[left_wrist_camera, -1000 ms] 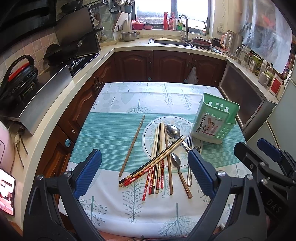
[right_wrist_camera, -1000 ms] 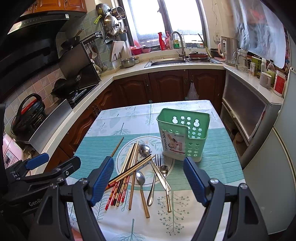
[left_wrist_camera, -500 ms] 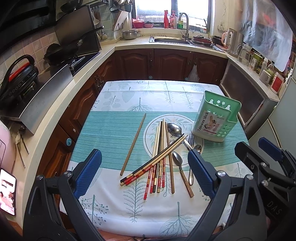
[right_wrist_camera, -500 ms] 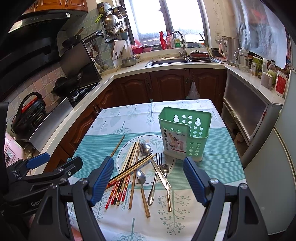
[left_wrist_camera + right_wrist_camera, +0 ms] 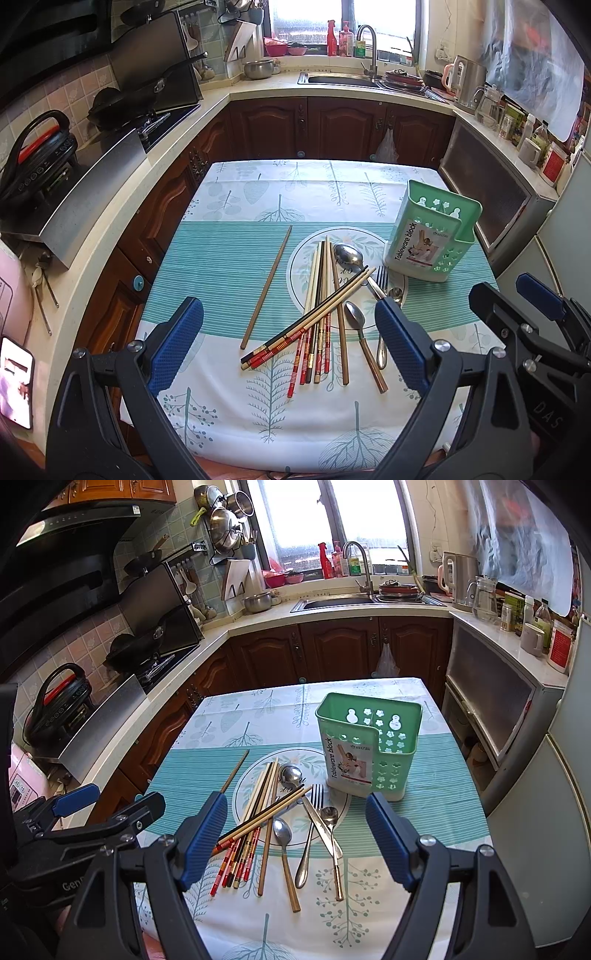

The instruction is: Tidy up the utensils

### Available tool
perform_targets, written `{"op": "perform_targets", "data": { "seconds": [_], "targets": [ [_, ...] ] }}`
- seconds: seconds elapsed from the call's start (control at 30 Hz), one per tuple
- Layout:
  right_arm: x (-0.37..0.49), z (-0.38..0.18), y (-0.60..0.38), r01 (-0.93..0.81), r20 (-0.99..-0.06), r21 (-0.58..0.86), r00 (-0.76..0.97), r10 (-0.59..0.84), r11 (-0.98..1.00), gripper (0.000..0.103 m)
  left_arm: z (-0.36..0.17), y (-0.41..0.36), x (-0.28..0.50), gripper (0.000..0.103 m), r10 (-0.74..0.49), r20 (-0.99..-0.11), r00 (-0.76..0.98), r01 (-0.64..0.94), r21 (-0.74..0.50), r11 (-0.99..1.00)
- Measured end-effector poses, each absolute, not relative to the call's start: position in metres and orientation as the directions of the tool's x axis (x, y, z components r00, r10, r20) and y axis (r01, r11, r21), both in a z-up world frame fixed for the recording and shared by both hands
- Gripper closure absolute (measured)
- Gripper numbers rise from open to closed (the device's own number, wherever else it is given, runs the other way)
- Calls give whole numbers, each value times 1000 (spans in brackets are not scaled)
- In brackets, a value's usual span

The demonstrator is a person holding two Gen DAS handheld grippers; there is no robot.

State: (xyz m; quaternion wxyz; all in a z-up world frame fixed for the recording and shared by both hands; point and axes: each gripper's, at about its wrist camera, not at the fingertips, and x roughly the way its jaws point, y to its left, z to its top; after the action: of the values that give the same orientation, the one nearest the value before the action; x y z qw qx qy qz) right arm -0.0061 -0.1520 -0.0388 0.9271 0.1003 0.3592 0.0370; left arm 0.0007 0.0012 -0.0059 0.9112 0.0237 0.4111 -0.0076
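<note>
Green-and-white cloth covers your worktop (image 5: 229,258). On it, right of centre, stands the green holder (image 5: 367,747), upright, just beside the plate (image 5: 303,254). Chopsticks (image 5: 319,295) lie bunched across the plate, 1 loose chopstick (image 5: 266,291) apart to their left. To their right lie 3 spoons, a fork (image 5: 310,830) and a knife (image 5: 321,827). Your left tool (image 5: 288,347) and right tool (image 5: 295,842) hover over the near edge, both spread wide, grasping nothing.
</note>
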Motion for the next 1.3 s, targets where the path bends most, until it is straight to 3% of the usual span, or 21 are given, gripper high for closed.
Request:
{"op": "perform_targets", "data": {
  "seconds": [0.47, 0.7, 0.93, 1.1, 1.2, 1.3],
  "targets": [
    [-7, -38, -153, 7, -664, 232, 732, 153, 973, 25, 1, -7, 13, 10, -29, -723, 690, 108, 64, 992],
    [9, -36, -162, -17, -670, 282, 712, 210, 959, 25, -1, 6, 50, 10, -145, -808, 572, 164, -61, 985],
    [38, -40, -192, 6, -700, 333, 671, 244, 943, 25, -15, 30, 99, 10, -167, -858, 487, 128, -119, 985],
    [59, -50, -202, 8, -738, 292, 637, 220, 956, 26, -36, 20, 128, 10, -124, -874, 470, 197, -33, 980],
    [74, -65, -200, -13, -774, 283, 588, 236, 959, 33, -54, 7, 140, 10, -133, -881, 455, 279, -1, 960],
    [83, -82, -197, -20, -801, 287, 543, 251, 958, 36, -78, -7, 152, 31, -151, -901, 406, 370, 11, 929]
  ]
}}
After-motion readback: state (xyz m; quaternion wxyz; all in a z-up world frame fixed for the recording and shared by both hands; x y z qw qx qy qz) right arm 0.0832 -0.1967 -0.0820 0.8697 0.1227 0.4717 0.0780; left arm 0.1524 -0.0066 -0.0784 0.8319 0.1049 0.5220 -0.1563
